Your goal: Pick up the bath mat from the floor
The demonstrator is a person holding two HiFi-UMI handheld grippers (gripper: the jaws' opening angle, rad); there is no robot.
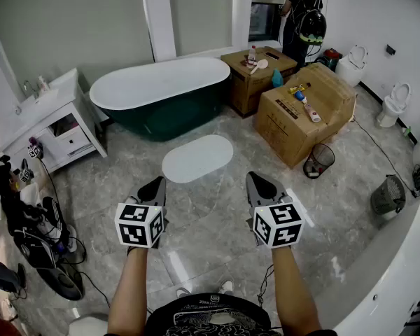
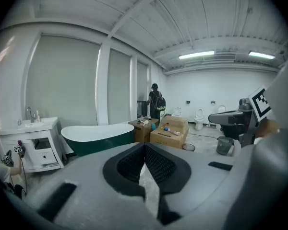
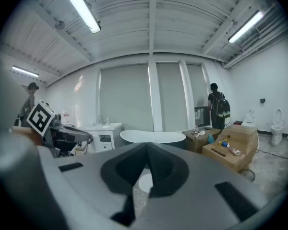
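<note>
The bath mat (image 1: 197, 157) is a white oval lying flat on the grey marble floor, just in front of the bathtub. My left gripper (image 1: 156, 186) is held above the floor on the near left of the mat, jaws shut and empty. My right gripper (image 1: 258, 181) hovers level with it on the mat's near right, also shut with nothing in it. Neither touches the mat. In the right gripper view a pale patch of the mat (image 3: 145, 182) shows below the closed right gripper (image 3: 147, 145). The left gripper (image 2: 145, 145) points toward the tub.
A dark green bathtub (image 1: 161, 89) stands behind the mat, a white vanity (image 1: 52, 121) to its left. Cardboard boxes (image 1: 304, 110) with small items sit at right, with a wire bin (image 1: 318, 161) beside them. A person (image 1: 302, 16) stands at the back; cables and gear (image 1: 35, 236) lie at left.
</note>
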